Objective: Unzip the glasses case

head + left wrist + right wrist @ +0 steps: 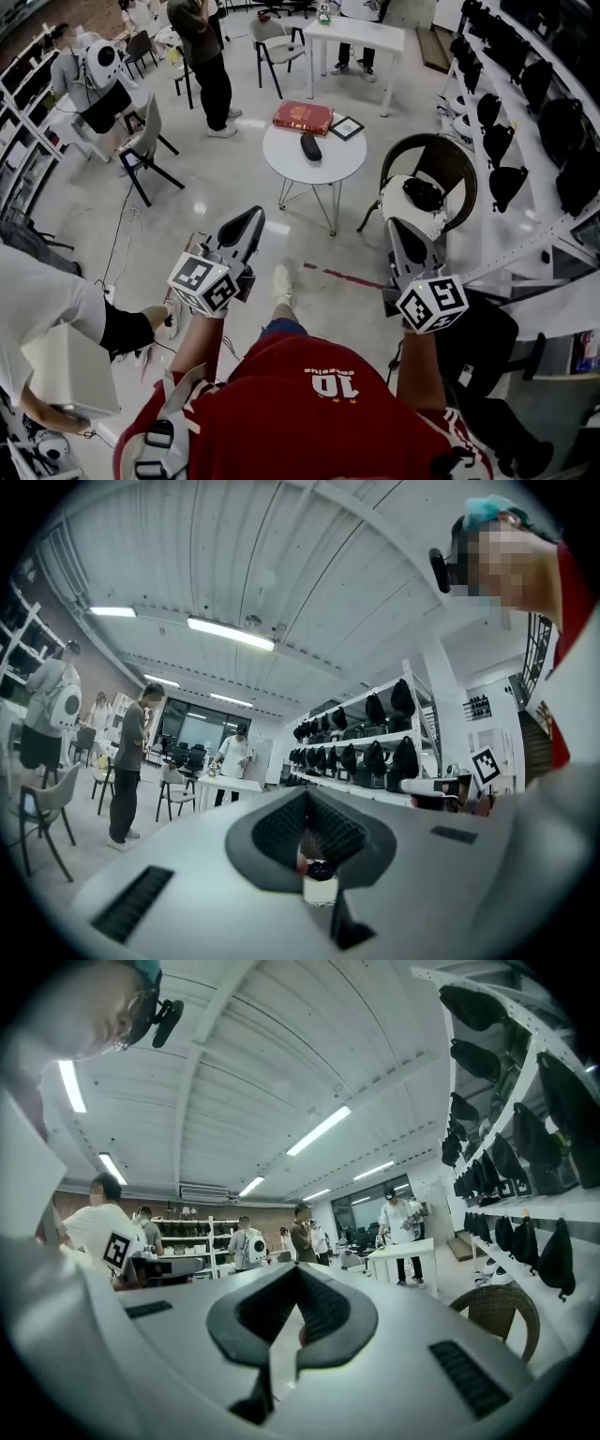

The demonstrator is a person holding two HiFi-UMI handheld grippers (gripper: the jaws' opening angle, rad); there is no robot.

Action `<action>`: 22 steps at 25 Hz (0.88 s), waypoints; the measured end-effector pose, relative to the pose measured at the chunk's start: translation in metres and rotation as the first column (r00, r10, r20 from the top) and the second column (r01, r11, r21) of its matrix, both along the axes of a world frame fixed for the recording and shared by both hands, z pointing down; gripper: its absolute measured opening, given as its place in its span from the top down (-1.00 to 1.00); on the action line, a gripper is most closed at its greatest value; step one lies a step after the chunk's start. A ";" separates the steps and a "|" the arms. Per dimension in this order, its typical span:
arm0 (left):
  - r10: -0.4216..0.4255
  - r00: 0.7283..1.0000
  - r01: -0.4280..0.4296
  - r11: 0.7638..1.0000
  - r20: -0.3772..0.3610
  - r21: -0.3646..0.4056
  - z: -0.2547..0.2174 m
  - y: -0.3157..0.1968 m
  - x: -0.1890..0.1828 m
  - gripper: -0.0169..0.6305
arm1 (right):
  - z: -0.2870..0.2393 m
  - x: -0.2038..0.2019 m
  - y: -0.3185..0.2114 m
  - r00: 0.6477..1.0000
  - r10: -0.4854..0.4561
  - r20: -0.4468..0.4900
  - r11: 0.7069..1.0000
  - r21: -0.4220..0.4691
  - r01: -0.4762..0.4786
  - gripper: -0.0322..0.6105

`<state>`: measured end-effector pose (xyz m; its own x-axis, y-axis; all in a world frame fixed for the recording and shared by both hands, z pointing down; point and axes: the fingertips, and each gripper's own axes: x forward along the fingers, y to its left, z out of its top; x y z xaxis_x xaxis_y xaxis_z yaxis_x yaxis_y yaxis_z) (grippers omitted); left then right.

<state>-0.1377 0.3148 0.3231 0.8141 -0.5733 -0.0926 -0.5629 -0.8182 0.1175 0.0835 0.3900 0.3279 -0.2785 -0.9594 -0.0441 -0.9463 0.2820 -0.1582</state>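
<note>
Grippers, left (251, 216) and right (398, 230), were both closed and empty, low in frame. Case (310, 146) lay on round table (328, 167), upper centre, well apart from both. Risk, as judged: arriving with jaws closed would shove the case and miss its small zip pull.

Glossy pale floor (216, 187); matt black glasses case (310, 146); woven wicker chair (454, 161).

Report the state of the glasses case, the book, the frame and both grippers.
glasses case: closed, lying on the round table, untouched.
red book: closed, flat on the table.
picture frame: lying beside the book.
left gripper: jaws shut, empty, held level, short of the table.
right gripper: jaws shut, empty, held level.
</note>
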 end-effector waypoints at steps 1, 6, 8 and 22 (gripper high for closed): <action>-0.001 1.000 0.001 1.000 0.001 0.000 0.000 -0.001 -0.002 0.93 | -0.001 -0.001 -0.001 1.000 0.002 0.003 1.000 0.000 -0.002 0.86; -0.009 1.000 0.009 1.000 0.004 -0.005 0.004 -0.004 -0.007 0.93 | 0.005 -0.005 -0.005 1.000 -0.009 0.004 1.000 -0.023 0.009 0.86; -0.011 1.000 0.011 1.000 0.008 -0.005 0.006 -0.007 -0.006 0.93 | 0.007 -0.004 -0.008 1.000 -0.010 0.003 1.000 -0.029 0.010 0.86; -0.033 0.999 0.033 0.999 0.008 -0.027 0.013 -0.048 -0.012 0.93 | 0.011 -0.003 -0.057 0.999 -0.031 0.016 0.998 -0.055 0.032 0.86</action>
<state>-0.1499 0.2663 0.3360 0.7951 -0.6024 -0.0704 -0.5908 -0.7954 0.1352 0.0801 0.3332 0.3390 -0.3083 -0.9513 0.0042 -0.9345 0.3020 -0.1887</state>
